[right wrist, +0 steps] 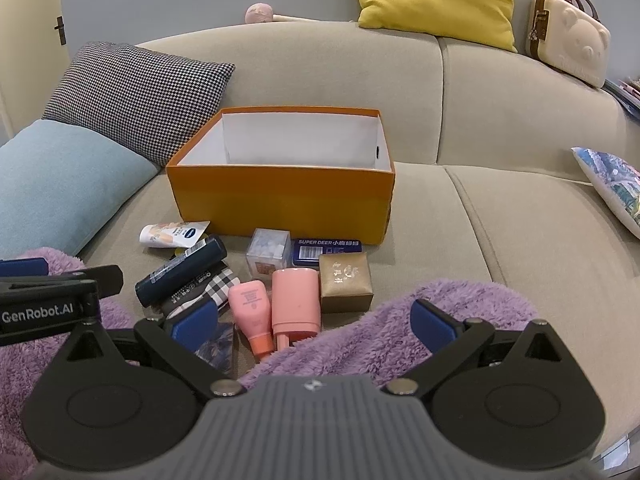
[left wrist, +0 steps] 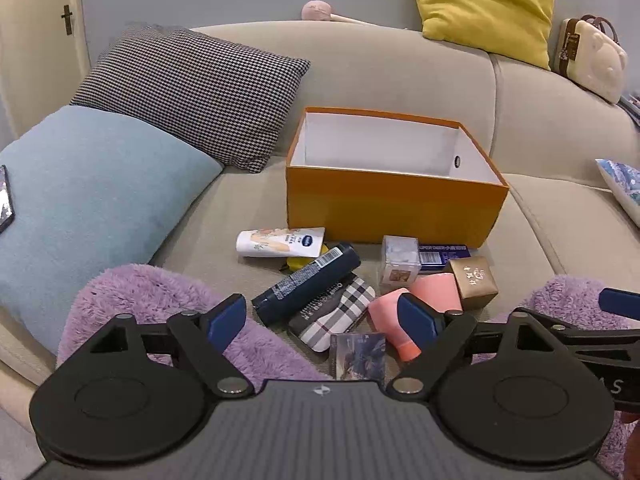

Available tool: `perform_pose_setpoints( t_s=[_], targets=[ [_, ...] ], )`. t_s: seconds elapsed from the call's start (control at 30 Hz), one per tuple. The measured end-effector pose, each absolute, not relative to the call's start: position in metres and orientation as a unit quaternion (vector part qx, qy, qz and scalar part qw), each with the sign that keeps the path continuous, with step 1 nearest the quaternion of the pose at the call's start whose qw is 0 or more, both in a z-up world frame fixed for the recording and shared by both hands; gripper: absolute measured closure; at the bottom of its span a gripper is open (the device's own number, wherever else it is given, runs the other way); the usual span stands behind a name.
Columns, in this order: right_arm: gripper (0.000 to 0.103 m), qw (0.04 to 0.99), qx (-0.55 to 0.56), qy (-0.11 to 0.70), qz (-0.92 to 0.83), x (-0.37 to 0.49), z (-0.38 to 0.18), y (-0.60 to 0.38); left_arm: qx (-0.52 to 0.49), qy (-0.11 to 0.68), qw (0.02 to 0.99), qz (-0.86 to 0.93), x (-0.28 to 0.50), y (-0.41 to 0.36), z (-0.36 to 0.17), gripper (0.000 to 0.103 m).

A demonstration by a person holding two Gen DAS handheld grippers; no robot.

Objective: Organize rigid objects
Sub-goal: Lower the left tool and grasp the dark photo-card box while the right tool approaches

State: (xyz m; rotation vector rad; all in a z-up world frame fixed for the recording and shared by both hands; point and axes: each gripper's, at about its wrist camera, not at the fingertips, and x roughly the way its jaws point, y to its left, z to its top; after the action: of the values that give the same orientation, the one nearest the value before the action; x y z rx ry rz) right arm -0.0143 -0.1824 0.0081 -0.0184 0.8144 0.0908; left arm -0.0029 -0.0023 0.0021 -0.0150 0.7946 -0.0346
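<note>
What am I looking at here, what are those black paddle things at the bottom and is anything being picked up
These are two pictures from small cameras mounted on hand-held grabbing tools, one in each of a person's hands. The black arms with blue pads are each tool's claw: the left claw in the left-wrist picture, the right claw in the right-wrist picture. Both stand open and hold nothing.

Ahead, on a beige fabric sofa, sits an open orange cardboard box, whose visible inside is bare. In front of it lies a heap of small items: a dark blue cylindrical bottle, a white squeeze tube, a pink plastic bottle, a gold cardboard cube box and a clear plastic cube.
</note>
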Motion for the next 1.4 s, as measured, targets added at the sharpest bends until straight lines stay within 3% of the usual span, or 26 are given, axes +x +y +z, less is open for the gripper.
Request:
perform_pose_setpoints(
  t_s=[0.17,0.23,0.43,0.5,0.7,0.77,0.83,0.93,1.1,1.2,1.4],
  targets=[
    [0.002,0.912,0.007,0.405,0.056,-0.008,0.003,-0.185,-0.034,0.411,0.91,-0.045,0.005,0.004,-0.006,0.025],
    [0.008,0.909,0.017,0.412,0.068,-0.005,0.0,-0.186,-0.043,0.425,0.902,-0.059,0.009,0.005,-0.01,0.032],
    [0.037,0.888,0.034,0.451,0.085,0.008,-0.016,-0.185,-0.069,0.468,0.874,-0.115,0.024,0.003,-0.027,0.064],
    [0.048,0.881,0.037,0.462,0.09,0.013,-0.022,-0.185,-0.073,0.489,0.861,-0.122,0.031,0.004,-0.036,0.069],
    [0.069,0.853,0.048,0.503,0.131,0.032,-0.045,-0.176,-0.079,0.556,0.819,-0.12,0.057,0.009,-0.068,0.069],
    [0.069,0.846,0.045,0.513,0.139,0.038,-0.053,-0.172,-0.067,0.568,0.812,-0.115,0.065,0.007,-0.077,0.067],
    [0.069,0.841,0.042,0.521,0.137,0.047,-0.061,-0.169,-0.055,0.577,0.806,-0.12,0.074,0.005,-0.086,0.058],
    [0.07,0.829,0.046,0.537,0.146,0.061,-0.074,-0.167,-0.033,0.592,0.795,-0.129,0.088,-0.001,-0.101,0.056],
    [0.085,0.801,0.052,0.572,0.172,0.075,-0.103,-0.157,0.012,0.6,0.79,-0.127,0.105,-0.009,-0.119,0.052],
    [0.085,0.8,0.053,0.573,0.173,0.08,-0.11,-0.157,0.034,0.611,0.78,-0.129,0.11,-0.012,-0.129,0.052],
    [0.085,0.797,0.048,0.578,0.169,0.086,-0.119,-0.159,0.027,0.627,0.765,-0.146,0.121,-0.013,-0.145,0.042]
  ],
)
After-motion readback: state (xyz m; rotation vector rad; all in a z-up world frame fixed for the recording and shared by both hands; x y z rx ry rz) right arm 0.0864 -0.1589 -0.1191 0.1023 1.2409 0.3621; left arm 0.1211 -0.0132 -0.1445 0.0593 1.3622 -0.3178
